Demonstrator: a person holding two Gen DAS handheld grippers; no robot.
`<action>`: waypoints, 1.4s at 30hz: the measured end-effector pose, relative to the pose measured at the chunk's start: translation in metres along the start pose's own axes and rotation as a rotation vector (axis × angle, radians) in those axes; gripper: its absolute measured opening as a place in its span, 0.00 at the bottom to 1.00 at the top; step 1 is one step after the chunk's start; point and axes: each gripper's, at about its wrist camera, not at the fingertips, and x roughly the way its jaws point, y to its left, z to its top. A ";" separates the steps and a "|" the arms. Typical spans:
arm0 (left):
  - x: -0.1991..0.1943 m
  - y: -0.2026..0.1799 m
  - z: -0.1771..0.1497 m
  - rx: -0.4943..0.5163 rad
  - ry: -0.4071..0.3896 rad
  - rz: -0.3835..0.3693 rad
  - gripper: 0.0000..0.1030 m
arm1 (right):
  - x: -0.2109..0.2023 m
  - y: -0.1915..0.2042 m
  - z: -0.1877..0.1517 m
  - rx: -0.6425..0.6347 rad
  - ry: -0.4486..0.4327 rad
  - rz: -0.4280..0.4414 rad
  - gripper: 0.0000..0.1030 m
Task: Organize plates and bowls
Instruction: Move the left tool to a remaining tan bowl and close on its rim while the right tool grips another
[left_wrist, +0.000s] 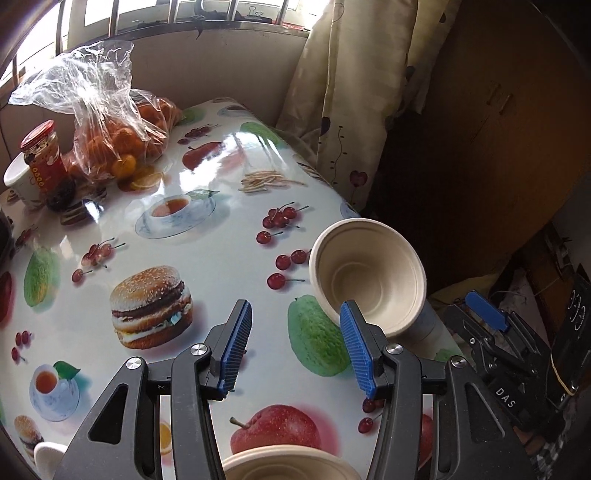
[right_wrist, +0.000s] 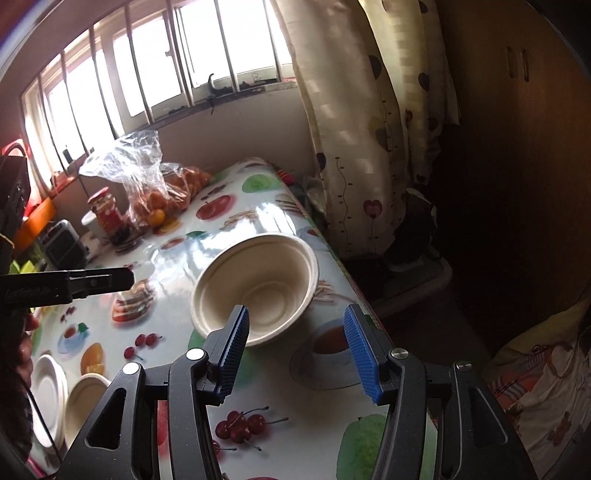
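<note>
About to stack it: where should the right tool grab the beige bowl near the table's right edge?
Pinch the near rim of the beige bowl, one finger inside and one outside, coming from the near side with the right tool. The bowl sits upright with its flared lip free all round and too wide to span; both fingers stand open, nothing between them.

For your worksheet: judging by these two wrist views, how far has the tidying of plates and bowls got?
Done: white plates stacked, a bowl beside them. In hand: nothing; left gripper and right gripper are both open. Left: the large bowl sits alone near the table edge.
</note>
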 end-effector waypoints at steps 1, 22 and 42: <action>0.004 -0.002 0.002 0.009 0.002 -0.001 0.50 | 0.003 -0.001 0.002 -0.004 0.002 -0.001 0.52; 0.066 -0.003 0.018 -0.088 0.118 -0.086 0.50 | 0.052 -0.007 0.013 0.007 0.060 0.012 0.45; 0.080 -0.002 0.016 -0.112 0.146 -0.128 0.27 | 0.064 -0.003 0.009 0.012 0.086 0.024 0.26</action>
